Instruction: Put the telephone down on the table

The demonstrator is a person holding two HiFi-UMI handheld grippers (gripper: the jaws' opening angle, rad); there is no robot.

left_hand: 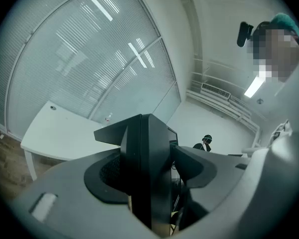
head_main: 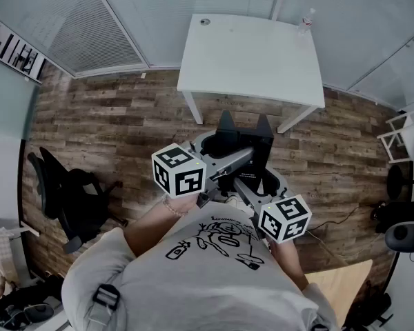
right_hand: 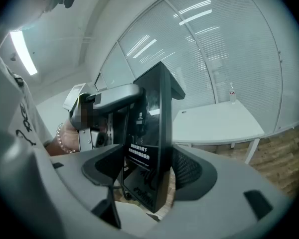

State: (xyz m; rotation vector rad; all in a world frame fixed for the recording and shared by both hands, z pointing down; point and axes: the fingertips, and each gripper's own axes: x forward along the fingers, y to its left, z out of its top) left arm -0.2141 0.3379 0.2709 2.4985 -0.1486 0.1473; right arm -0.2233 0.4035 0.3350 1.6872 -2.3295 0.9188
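The telephone [head_main: 245,143] is a black, slab-like unit held in the air in front of me, above the wooden floor and short of the white table [head_main: 252,54]. My left gripper [head_main: 231,158] reaches in from the left and my right gripper [head_main: 252,185] from the lower right. In the left gripper view the telephone [left_hand: 149,168] stands edge-on between both pads, and they touch it. The right gripper view shows its labelled face [right_hand: 149,153] clamped between the pads [right_hand: 189,171], with the left gripper's grey body [right_hand: 109,101] behind it.
A small bottle [head_main: 305,23] stands on the table's far right corner. A black office chair [head_main: 69,192] is on the floor at the left. Glass walls with blinds run behind the table. A wooden board [head_main: 338,288] lies at lower right. A distant person [left_hand: 205,142] stands far off.
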